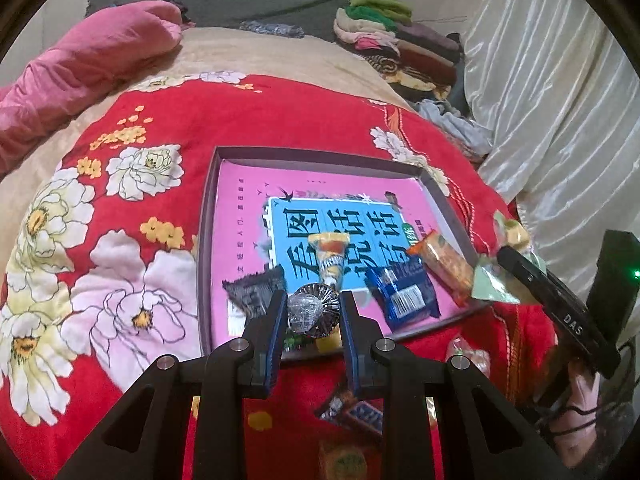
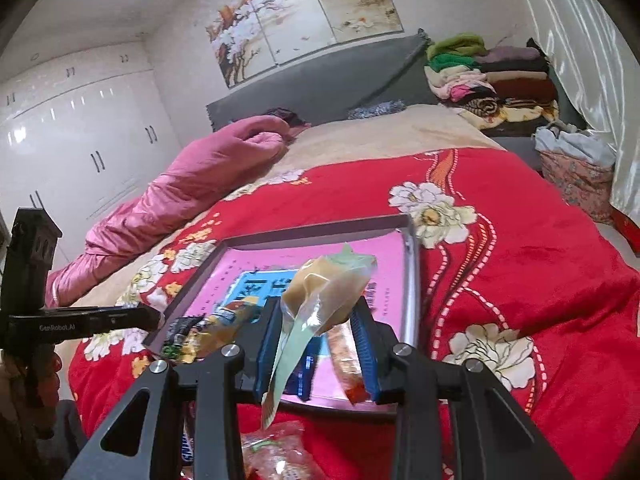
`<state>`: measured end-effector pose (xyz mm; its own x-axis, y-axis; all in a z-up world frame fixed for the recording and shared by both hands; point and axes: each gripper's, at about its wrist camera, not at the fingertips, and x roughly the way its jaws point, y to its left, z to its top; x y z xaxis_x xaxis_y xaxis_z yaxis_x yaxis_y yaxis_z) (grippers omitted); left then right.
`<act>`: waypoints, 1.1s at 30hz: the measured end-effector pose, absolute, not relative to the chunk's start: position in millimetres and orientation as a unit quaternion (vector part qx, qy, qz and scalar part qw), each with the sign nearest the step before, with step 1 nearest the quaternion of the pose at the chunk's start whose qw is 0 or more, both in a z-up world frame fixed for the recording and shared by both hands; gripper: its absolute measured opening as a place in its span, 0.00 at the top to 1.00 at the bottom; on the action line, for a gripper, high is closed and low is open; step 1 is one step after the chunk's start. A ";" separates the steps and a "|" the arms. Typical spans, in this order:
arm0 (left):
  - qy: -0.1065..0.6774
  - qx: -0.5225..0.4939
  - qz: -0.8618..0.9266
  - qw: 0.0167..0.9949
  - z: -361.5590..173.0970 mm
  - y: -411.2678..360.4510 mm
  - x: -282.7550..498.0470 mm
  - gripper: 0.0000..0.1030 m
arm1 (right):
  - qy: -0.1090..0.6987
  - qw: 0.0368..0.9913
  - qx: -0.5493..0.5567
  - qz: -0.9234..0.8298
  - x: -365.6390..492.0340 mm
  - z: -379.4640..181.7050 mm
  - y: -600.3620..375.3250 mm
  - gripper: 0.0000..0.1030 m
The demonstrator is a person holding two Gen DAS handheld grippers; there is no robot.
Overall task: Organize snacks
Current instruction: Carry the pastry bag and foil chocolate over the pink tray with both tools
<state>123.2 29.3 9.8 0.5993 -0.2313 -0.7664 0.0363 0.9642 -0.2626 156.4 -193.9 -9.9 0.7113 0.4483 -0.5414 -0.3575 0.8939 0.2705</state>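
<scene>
Left wrist view: the left gripper is pinching a round snack in clear and black wrapping between its blue pads and holding it over the near edge of a shallow box. The box is lying on a red floral blanket and is lined with a pink and blue printed sheet. Inside it, a black packet, a cone-shaped yellow and orange snack, a blue packet and an orange bar are lying near the front. The right gripper is entering from the right, carrying a pale green wrapped pastry at the box's right edge. More snacks are lying on the blanket below the grippers.

Right wrist view: the right gripper is clamping the pale green wrapped pastry, with the wrapper tail hanging down between the jaws. The pastry is hovering over the near part of the box. The left gripper is showing at the left edge, tip near the box's corner.
</scene>
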 end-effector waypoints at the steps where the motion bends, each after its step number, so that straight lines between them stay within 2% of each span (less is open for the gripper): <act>1: 0.442 -0.110 -0.074 0.887 9.1 28.9 125.7 0.74 | 0.312 0.923 0.069 0.213 156.9 -10.4 -194.0 0.65; 18: 0.464 -0.090 -0.054 0.880 -19.2 15.4 155.0 0.74 | 0.334 0.922 -0.029 0.195 161.9 -26.1 -164.3 0.65; 33: 0.471 -0.095 -0.063 0.875 -28.5 6.2 161.6 0.74 | 0.347 0.911 -0.043 0.219 163.7 -34.9 -150.2 0.65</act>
